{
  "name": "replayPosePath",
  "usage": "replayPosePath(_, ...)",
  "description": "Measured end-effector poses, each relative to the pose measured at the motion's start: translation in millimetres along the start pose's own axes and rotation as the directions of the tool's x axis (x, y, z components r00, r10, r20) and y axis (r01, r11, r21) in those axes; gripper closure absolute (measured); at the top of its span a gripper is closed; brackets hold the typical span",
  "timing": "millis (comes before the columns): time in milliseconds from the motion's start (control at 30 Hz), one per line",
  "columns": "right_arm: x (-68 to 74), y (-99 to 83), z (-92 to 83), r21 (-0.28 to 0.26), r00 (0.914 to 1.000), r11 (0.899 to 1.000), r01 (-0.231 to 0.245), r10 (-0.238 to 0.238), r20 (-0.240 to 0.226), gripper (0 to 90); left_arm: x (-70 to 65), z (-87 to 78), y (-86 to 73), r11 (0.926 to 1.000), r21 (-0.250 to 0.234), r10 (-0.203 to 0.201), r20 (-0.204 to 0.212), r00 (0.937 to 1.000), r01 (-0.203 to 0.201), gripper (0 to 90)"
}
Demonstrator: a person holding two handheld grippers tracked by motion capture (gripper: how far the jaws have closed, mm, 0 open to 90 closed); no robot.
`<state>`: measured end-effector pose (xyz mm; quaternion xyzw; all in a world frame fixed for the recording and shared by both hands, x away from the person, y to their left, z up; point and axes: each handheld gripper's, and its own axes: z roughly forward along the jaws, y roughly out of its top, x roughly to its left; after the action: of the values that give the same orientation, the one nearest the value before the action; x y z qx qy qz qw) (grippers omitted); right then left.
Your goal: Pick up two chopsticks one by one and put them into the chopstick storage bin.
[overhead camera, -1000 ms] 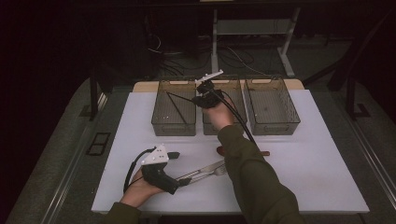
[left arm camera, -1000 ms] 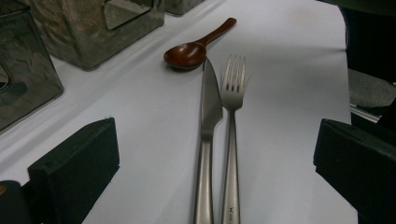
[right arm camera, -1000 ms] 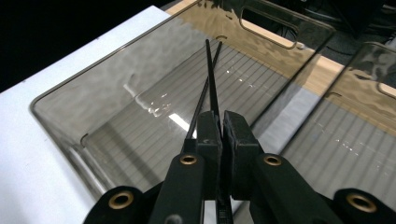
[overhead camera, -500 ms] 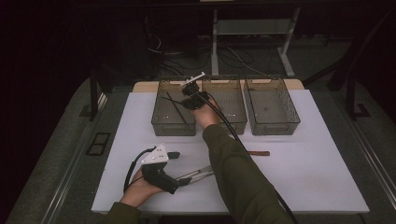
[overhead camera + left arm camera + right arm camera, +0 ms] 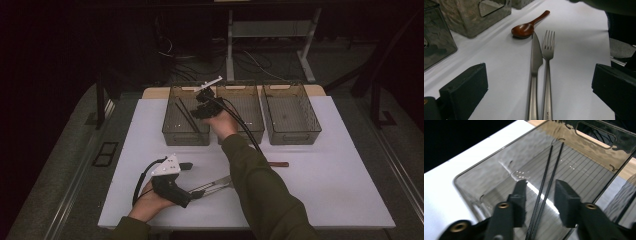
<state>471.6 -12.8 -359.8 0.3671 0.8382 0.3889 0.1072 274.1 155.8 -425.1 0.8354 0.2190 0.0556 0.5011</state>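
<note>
right gripper point(image 5: 540, 202) fingers point(image 5: 520, 195) apart | chopsticks point(image 5: 546, 185): 2 | bins point(image 5: 186, 120): 3

small stamped mark on fork point(image 5: 548, 75) handle, too small to read

We see black chopsticks point(image 5: 547, 177) in a smoky, see-through bin point(image 5: 489, 173) with a ribbed floor. Lower left of the high view, a silver knife point(image 5: 535, 70) and fork point(image 5: 547, 72) lie beside a red-brown spoon point(image 5: 524, 29) on the white table point(image 5: 340, 175).
</note>
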Motion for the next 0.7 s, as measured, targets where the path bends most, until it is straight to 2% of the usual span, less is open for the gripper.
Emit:
replayPosePath(67,0.2,-2.2,-8.1,-0.015,0.9999,1.0,0.015,-0.015,-0.007,55.5,-0.3,0.0,-0.2,1.0,-0.002,-0.006,-0.001,1.0,0.006,0.0)
replayPosePath(100,-0.2,-3.6,-12.5,-0.022,0.9999,1.0,0.013,-0.014,-0.008,51.8,-0.3,-0.1,-0.1,1.0,-0.002,-0.005,-0.001,1.0,0.005,0.0)
replayPosePath(233,-3.9,-12.5,-29.3,-0.036,0.9988,0.999,0.012,-0.014,-0.048,47.6,0.1,0.7,-0.2,1.0,0.007,0.007,-0.005,1.0,-0.007,0.0)
replayPosePath(367,-9.8,-24.8,-47.6,-0.059,0.9973,0.998,0.011,-0.016,-0.072,41.3,-0.6,2.1,0.0,1.0,0.006,0.001,-0.006,1.0,-0.001,0.0)
replayPosePath(533,-16.7,-39.3,-67.5,-0.089,0.9952,0.996,0.007,-0.016,-0.096,38.7,-0.6,2.5,-0.2,1.0,0.009,0.0,-0.007,1.0,0.0,0.0)
replayPosePath(700,-21.2,-57.2,-87.7,-0.117,0.9948,0.993,0.02,-0.032,-0.097,37.5,-0.3,2.0,-0.4,0.9997,0.026,0.007,-0.006,1.0,-0.007,0.0)
